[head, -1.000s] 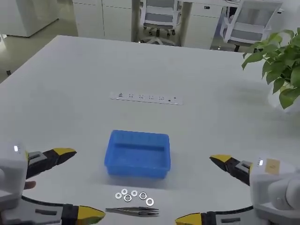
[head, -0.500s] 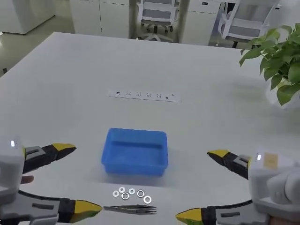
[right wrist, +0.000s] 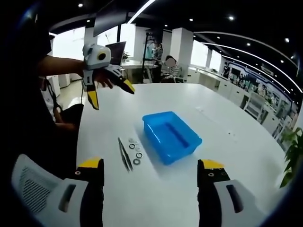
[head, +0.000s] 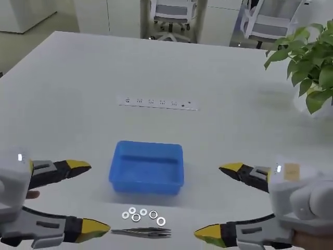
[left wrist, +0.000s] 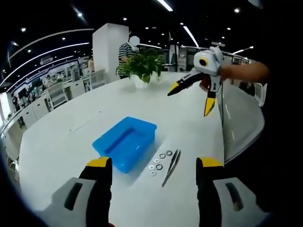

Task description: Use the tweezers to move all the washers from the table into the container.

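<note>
A blue container [head: 146,167] [left wrist: 125,142] [right wrist: 171,136] stands mid-table. Several silver washers [head: 141,215] [left wrist: 159,162] [right wrist: 135,152] lie in a cluster just in front of it, and the tweezers [head: 141,233] [left wrist: 171,167] [right wrist: 124,153] lie flat beside them near the table's front edge. My left gripper [head: 88,197] [left wrist: 151,170] hovers open at the lower left, nothing between its yellow-tipped fingers. My right gripper [head: 217,201] [right wrist: 150,171] hovers open at the lower right, also holding nothing. Each gripper appears in the other's view: the right gripper [left wrist: 194,94], the left gripper [right wrist: 109,92].
A power strip [head: 157,103] lies flush in the white table [head: 229,120] behind the container. A potted plant [head: 307,62] stands at the right edge. Office chairs [head: 171,15] sit beyond the far side. People sit in the background.
The head camera has tilted slightly, shifting the scene. Both grippers have edged a little inward toward the container and stay open. Washers and tweezers have not moved.
</note>
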A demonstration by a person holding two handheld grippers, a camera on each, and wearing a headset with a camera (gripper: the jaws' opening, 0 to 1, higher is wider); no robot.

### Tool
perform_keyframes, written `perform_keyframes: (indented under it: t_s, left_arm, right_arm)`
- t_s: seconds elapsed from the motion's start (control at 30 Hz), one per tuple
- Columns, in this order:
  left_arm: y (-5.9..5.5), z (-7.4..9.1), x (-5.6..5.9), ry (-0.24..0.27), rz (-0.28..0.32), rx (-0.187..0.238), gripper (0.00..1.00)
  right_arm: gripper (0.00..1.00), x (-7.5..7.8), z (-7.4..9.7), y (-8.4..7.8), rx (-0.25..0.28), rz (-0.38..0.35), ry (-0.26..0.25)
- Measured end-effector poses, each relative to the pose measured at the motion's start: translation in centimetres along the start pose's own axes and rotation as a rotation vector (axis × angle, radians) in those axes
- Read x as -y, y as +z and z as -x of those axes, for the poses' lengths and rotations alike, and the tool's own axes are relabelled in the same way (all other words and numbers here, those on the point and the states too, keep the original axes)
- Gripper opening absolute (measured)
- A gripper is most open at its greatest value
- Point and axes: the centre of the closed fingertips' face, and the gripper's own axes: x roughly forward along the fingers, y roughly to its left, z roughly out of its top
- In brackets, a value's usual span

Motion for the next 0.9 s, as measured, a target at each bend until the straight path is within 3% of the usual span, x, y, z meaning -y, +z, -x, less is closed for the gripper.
perform_keyframes:
  t_s: [0.4, 0.53, 0.9]
  left_arm:
    - [-1.5, -1.6, 0.6, -0.085, -0.077, -0.069, 0.61]
    - [-2.0, -2.1, 0.7, -0.111, -0.091, -0.09, 0.56]
    - [-3.5, -3.4, 1.2, -0.174, -0.128, -0.157, 0.44]
  right_arm:
    - [0.66, -1.2, -1.8, 0.2, -0.014, 0.088, 0.096]
    - [0.59, -1.8, -2.7, -0.2, -0.042, 0.142, 0.141]
    - [0.47, -3.0, -4.9, -0.6, -0.071, 0.195, 0.232]
